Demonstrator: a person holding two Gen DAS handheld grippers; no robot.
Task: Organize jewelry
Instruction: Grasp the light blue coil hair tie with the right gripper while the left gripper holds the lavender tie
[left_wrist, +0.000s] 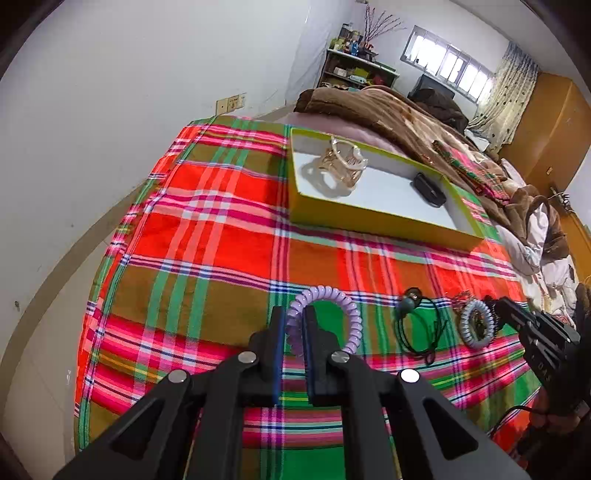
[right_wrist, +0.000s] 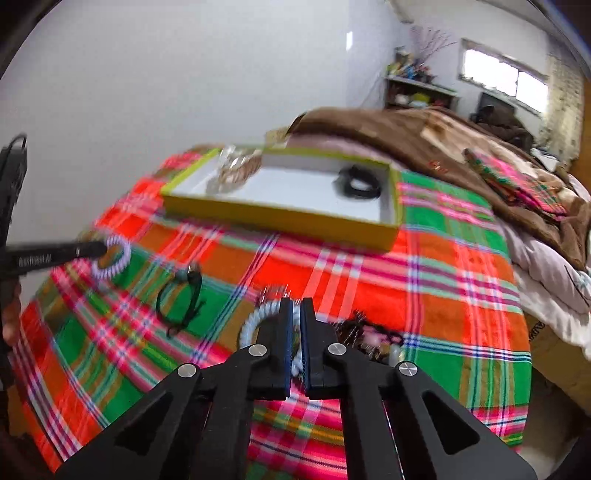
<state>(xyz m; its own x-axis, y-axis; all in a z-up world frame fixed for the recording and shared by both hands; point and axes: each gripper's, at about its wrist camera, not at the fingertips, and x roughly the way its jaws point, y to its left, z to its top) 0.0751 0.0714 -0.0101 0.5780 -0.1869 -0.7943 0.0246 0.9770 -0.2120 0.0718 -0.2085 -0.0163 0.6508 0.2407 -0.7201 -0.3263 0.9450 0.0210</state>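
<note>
My left gripper (left_wrist: 294, 317) is shut on the left side of a purple spiral hair tie (left_wrist: 332, 295) lying on the plaid cloth (left_wrist: 221, 240). In the right wrist view that tie (right_wrist: 116, 258) shows at the left gripper's tip. My right gripper (right_wrist: 296, 306) is shut on a pale blue spiral hair tie (right_wrist: 253, 319), which the left wrist view shows as a grey-blue coil (left_wrist: 476, 326). Between the two ties lies a black cord bracelet (left_wrist: 417, 328) with a bead. Beyond stands a yellow-green tray (left_wrist: 369, 218) holding gold and clear hair claws (left_wrist: 341, 166) and a black band (left_wrist: 428, 190).
A dark tangle of small jewelry (right_wrist: 369, 334) lies just right of my right gripper. A brown blanket (left_wrist: 399, 122) is heaped behind the tray. The white wall runs along the left, and the bed drops off at its right edge (right_wrist: 524, 332).
</note>
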